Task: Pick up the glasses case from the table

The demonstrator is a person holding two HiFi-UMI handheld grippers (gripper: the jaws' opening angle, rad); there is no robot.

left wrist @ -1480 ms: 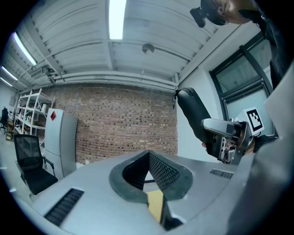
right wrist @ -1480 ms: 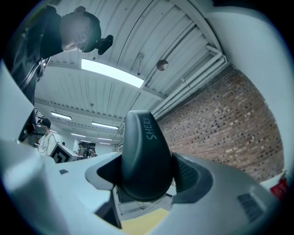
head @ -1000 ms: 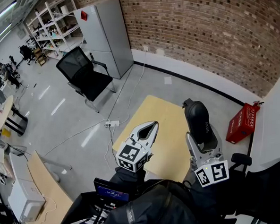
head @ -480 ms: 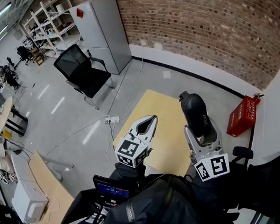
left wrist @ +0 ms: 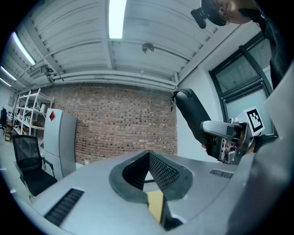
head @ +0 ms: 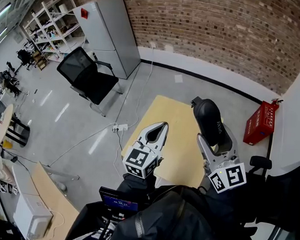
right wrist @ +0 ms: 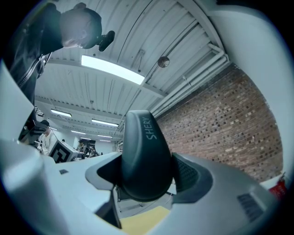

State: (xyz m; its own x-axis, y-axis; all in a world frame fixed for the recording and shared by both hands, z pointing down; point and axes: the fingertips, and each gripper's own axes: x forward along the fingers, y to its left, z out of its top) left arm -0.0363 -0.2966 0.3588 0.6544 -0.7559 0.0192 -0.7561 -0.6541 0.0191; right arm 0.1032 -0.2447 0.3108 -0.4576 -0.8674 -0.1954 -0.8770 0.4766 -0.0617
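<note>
My right gripper (head: 213, 135) is shut on the black glasses case (head: 208, 121), which stands lifted off the small wooden table (head: 176, 128). In the right gripper view the glasses case (right wrist: 144, 153) fills the gap between the jaws of the right gripper (right wrist: 146, 176), its rounded end pointing up and outward. My left gripper (head: 158, 132) hovers over the table's left side with jaws closed together and nothing between them. In the left gripper view the left gripper (left wrist: 148, 173) is shut and empty, and the glasses case (left wrist: 193, 114) shows at the right, held aloft.
A black office chair (head: 87, 77) and a grey cabinet (head: 111, 33) stand at the left on the floor. A red box (head: 259, 127) sits by the brick wall at the right. A power strip (head: 120, 126) with cables lies left of the table.
The right gripper with the glasses case has shifted slightly up and left in the head view. The left gripper has barely moved.
</note>
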